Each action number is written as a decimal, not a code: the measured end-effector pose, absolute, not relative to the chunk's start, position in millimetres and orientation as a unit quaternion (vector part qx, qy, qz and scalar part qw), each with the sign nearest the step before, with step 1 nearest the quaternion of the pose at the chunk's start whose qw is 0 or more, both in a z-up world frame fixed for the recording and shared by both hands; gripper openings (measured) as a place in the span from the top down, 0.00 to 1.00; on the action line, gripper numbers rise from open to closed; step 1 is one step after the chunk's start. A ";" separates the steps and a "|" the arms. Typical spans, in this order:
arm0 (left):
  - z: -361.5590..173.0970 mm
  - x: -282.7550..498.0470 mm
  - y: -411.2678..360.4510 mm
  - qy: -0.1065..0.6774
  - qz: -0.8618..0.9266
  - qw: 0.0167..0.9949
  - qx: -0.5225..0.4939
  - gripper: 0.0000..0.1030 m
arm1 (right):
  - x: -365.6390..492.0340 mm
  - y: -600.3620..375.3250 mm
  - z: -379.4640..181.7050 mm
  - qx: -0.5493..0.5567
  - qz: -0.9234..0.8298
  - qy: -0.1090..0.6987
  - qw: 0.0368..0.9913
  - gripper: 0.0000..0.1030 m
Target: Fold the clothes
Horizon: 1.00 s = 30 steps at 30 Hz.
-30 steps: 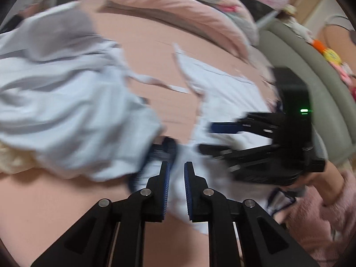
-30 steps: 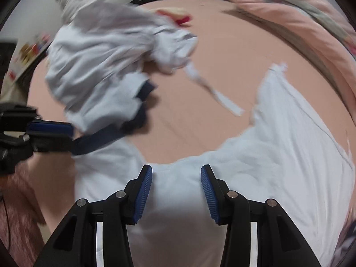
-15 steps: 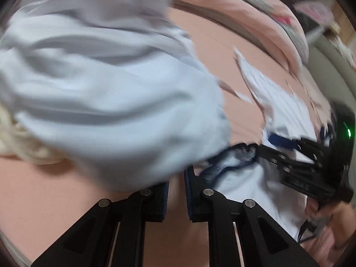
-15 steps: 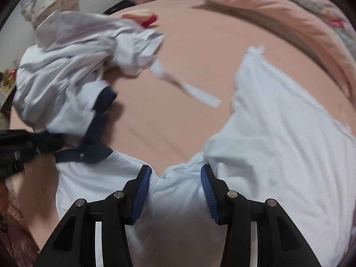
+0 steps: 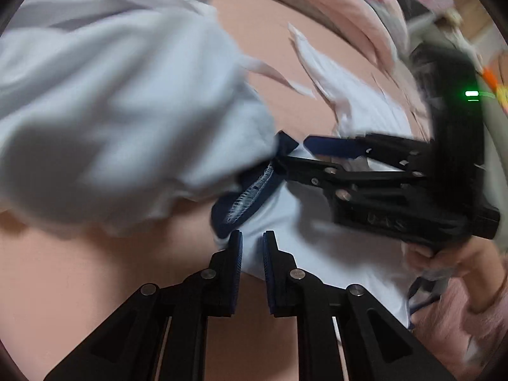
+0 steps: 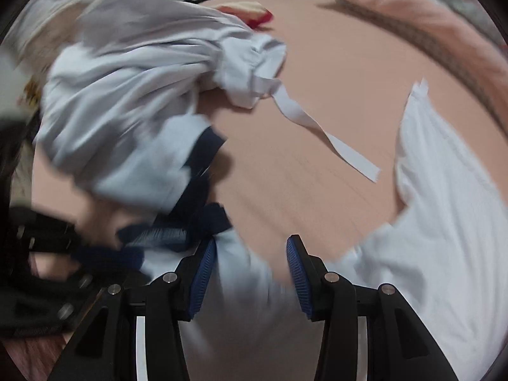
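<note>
left gripper [image 5: 252,255] closed on pale blue garment [image 5: 120,108], crumpled, navy trim, right gripper [image 6: 250,265] open over it

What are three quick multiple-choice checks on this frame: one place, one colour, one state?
1. The white strap lies:
A. on the bare pink sheet
B. in the right gripper
C. over the pink quilt

2. The trim on the pale blue garment is:
A. red
B. dark navy
C. green

3. The right gripper is:
A. shut tight on the strap
B. out of view
C. open, jaws apart over white cloth

Answers:
1 A, it lies flat on the sheet between the two garments.
2 B, the dark navy trim edges the cloth.
3 C, a wide gap shows between its pads.
</note>
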<state>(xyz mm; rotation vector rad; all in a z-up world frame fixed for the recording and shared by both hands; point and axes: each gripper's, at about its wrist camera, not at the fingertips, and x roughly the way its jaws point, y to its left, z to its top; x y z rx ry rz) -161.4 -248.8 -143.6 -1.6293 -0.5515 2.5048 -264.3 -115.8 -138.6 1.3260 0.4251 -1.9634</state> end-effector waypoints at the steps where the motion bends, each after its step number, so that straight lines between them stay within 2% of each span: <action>1: -142.8 -159.4 -253.9 -0.190 0.824 0.044 -0.531 0.89 | -268.0 -119.3 -135.5 0.511 -0.763 0.162 0.361 0.56; 3: -143.5 -156.4 -262.7 -0.229 0.820 0.039 -0.522 0.89 | -269.9 -121.3 -121.4 0.501 -0.770 0.156 0.363 0.56; 5: -145.9 -154.0 -260.5 -0.245 0.816 0.044 -0.521 0.80 | -268.4 -114.0 -103.7 0.496 -0.772 0.132 0.375 0.56; 7: -141.7 -150.1 -259.8 -0.240 0.822 0.042 -0.515 0.53 | -265.0 -100.1 -89.6 0.500 -0.773 0.108 0.375 0.56; 8: -139.4 -148.2 -260.9 -0.244 0.824 0.046 -0.510 0.48 | -263.8 -94.2 -88.7 0.506 -0.774 0.106 0.365 0.55; 9: -140.5 -152.2 -260.1 -0.251 0.823 0.050 -0.507 0.46 | -262.7 -88.4 -89.0 0.512 -0.775 0.105 0.354 0.54; 12: -146.4 -160.5 -255.4 -0.254 0.829 0.036 -0.496 0.46 | -269.0 -86.1 -107.8 0.533 -0.766 0.110 0.343 0.54; 14: -150.1 -163.8 -252.5 -0.252 0.835 0.031 -0.488 0.46 | -275.9 -89.1 -124.5 0.546 -0.763 0.117 0.327 0.54; 15: -148.7 -162.0 -251.3 -0.244 0.838 0.032 -0.487 0.56 | -275.4 -84.2 -125.8 0.547 -0.768 0.106 0.315 0.54; 16: -147.0 -160.1 -249.4 -0.246 0.837 0.031 -0.488 0.92 | -275.0 -76.9 -124.2 0.547 -0.774 0.083 0.307 0.54; 17: -145.3 -158.2 -247.5 -0.250 0.834 0.030 -0.490 0.96 | -274.2 -67.0 -121.0 0.547 -0.780 0.054 0.300 0.54; 19: -147.4 -158.0 -248.9 -0.286 0.826 0.038 -0.485 0.96 | -268.0 -36.2 -109.7 0.547 -0.789 -0.006 0.278 0.54; 21: -137.2 -159.1 -239.0 -0.285 0.831 0.058 -0.474 0.96 | -258.2 -7.4 -97.6 0.542 -0.798 -0.036 0.261 0.54; 26: -90.7 -162.6 -188.9 -0.253 0.850 0.143 -0.439 0.96 | -237.1 69.0 -65.1 0.513 -0.837 -0.050 0.183 0.54; 30: -77.8 -177.1 -124.2 -0.226 0.839 0.219 -0.443 0.96 | -233.3 99.2 -62.2 0.504 -0.846 -0.056 0.166 0.54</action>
